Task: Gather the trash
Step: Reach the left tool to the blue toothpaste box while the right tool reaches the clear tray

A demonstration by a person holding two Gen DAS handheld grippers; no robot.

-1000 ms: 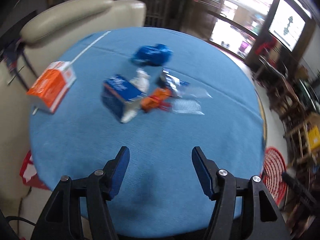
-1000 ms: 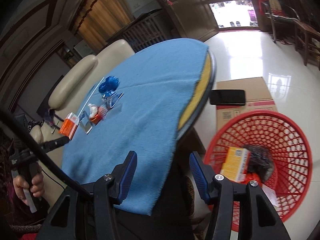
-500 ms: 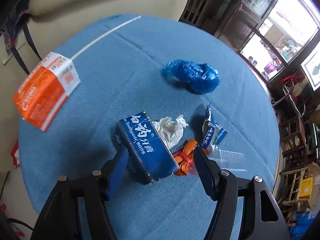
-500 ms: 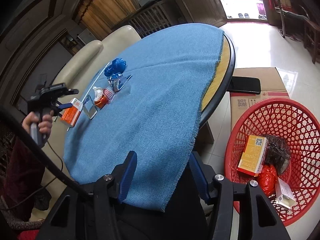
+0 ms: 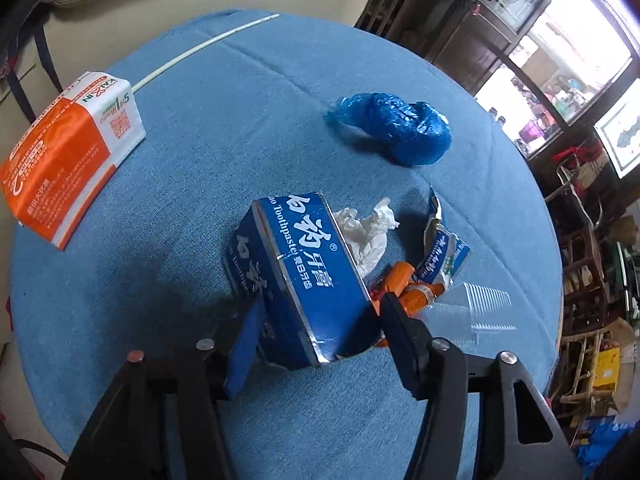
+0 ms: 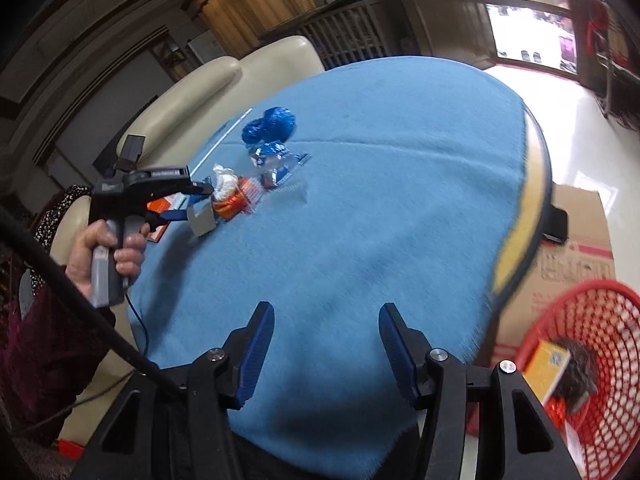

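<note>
Your round table (image 5: 168, 216) wears a blue cloth, a cream sofa behind it and a bright doorway off to the side.

Your left gripper (image 5: 316, 316) has its jaws closing around the blue toothpaste box (image 5: 300, 276). The box sits between the pads, but I cannot tell whether both are pressing on it yet. Its long axis runs away from you and up toward the left, roughly along the fingers, so you are pinching across its narrow width, near the end closest to you. That is the relation to hold: stay square across the box and it should lift cleanly.

Touching the box on its right lie a crumpled white tissue (image 5: 364, 232) and an orange wrapper (image 5: 408, 288), with a torn blue-and-white sachet (image 5: 444, 252) just beyond. Farther back is a blue plastic bag (image 5: 396, 128); well apart on the left is an orange-and-white carton (image 5: 68, 156).

Your right gripper (image 6: 326, 350) hangs partly open over bare cloth, gripping nothing, well apart from the pile. The red basket (image 6: 616, 396) stands on the floor at its right, already holding a few pieces, so the left hand must carry across.
</note>
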